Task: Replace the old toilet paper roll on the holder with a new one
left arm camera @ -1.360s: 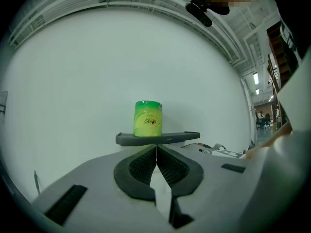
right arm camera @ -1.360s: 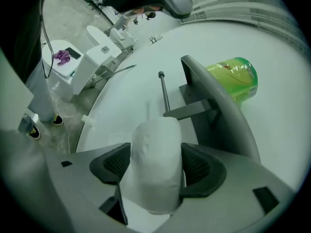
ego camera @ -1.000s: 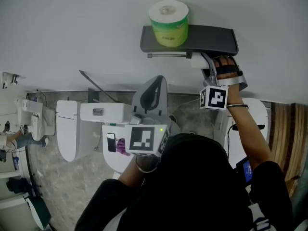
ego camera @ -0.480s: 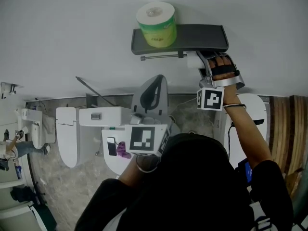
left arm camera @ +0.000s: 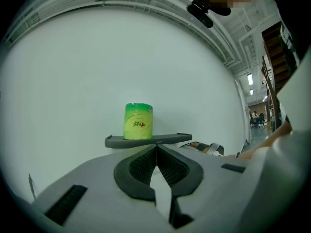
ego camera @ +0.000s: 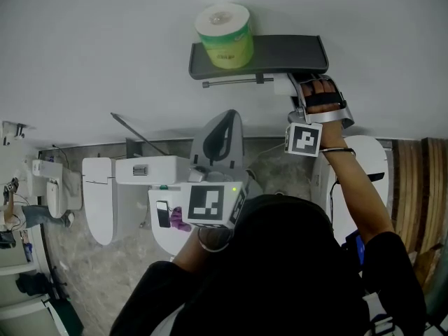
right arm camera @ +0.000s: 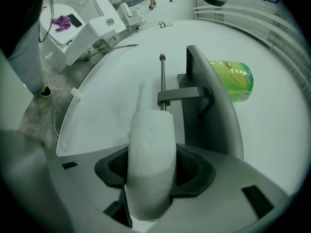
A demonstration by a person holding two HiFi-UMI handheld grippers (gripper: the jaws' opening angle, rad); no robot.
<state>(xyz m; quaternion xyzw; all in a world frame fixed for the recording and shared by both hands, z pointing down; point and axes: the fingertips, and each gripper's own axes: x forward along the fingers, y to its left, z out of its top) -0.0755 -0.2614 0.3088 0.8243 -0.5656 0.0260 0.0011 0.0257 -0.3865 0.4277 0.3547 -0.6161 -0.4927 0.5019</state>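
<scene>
- While clamped on the old toilet paper roll (right arm camera: 150, 140), reaches up with the right gripper (right arm camera: 151, 178) under the flat top of the dark grey holder (ego camera: 301, 51), pads pressing the slim white paper from both sides.
- Holds that roll just beside the bracket end of the bare rod (right arm camera: 162, 81); touching or apart, cannot tell.
- Shows the new roll (ego camera: 224, 35), in green wrap, upright on the left part of the holder's top, above the rod.
- Carries the left gripper (left arm camera: 156, 152) low before the chest, jaws together with nothing between them, aimed at the shelf and the pale wall (ego camera: 105, 47).
- Farther down, on the mottled floor (ego camera: 105, 264): white toilets (ego camera: 98, 194) beside the wall.
</scene>
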